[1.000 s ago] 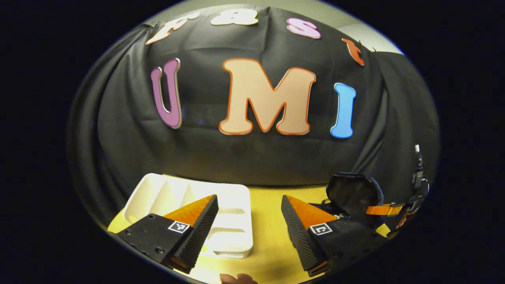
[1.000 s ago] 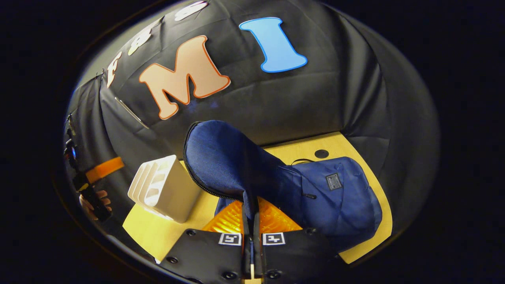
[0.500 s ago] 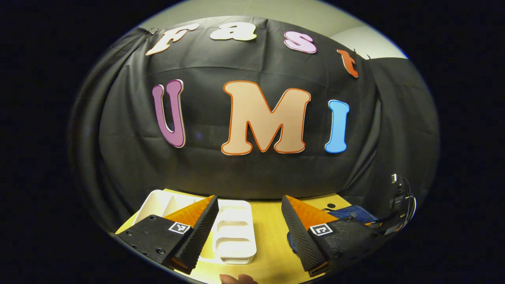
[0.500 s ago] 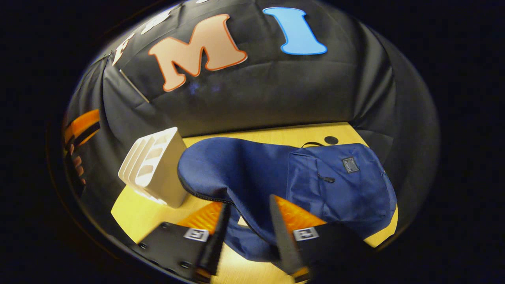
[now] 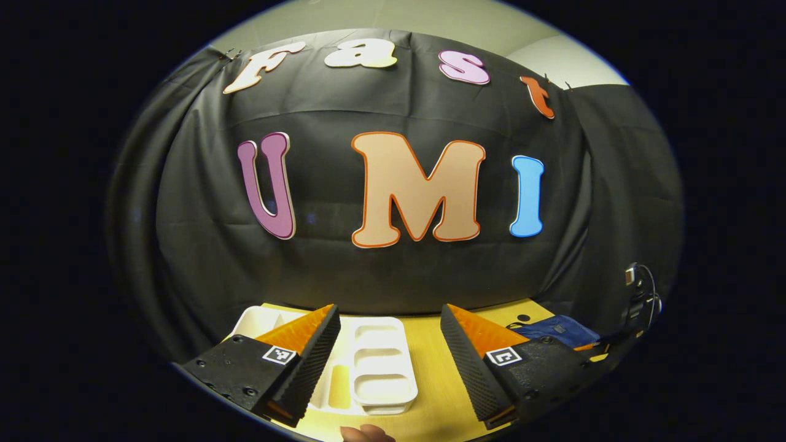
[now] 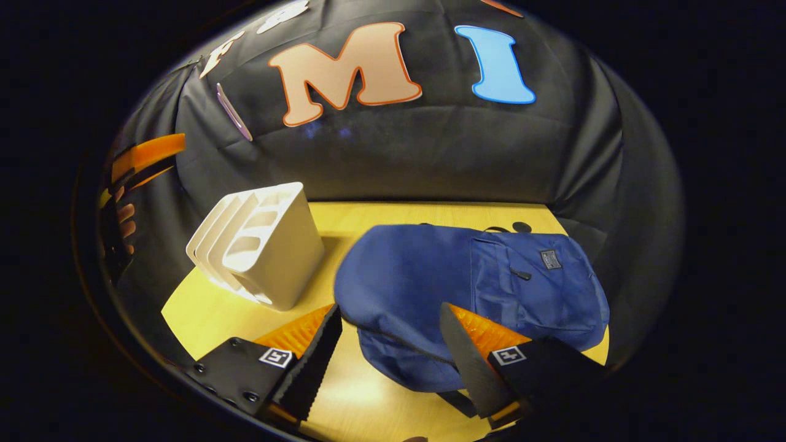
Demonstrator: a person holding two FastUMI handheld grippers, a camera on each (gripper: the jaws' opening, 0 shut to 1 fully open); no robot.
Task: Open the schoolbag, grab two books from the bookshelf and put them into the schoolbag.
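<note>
One schoolbag (image 6: 473, 288) seemingly just beyond right hand-held gripper (image 6: 393, 350).

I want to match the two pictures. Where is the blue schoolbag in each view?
Left gripper view: the schoolbag peeks out low right, behind the right finger.
Right gripper view: it lies flat at centre right, beyond the open fingers.
Shared landmark: the white bookshelf, to the bag's left in both.

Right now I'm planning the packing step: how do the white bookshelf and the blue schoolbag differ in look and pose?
The white bookshelf is rigid, with divided slots, and stands tilted on the yellow table; the blue schoolbag is soft fabric and lies slumped flat. The bookshelf's slots look empty, while the schoolbag's inside can't be seen. The bookshelf sits to the left, the schoolbag to the right. Both rest on the table, apart.
</note>
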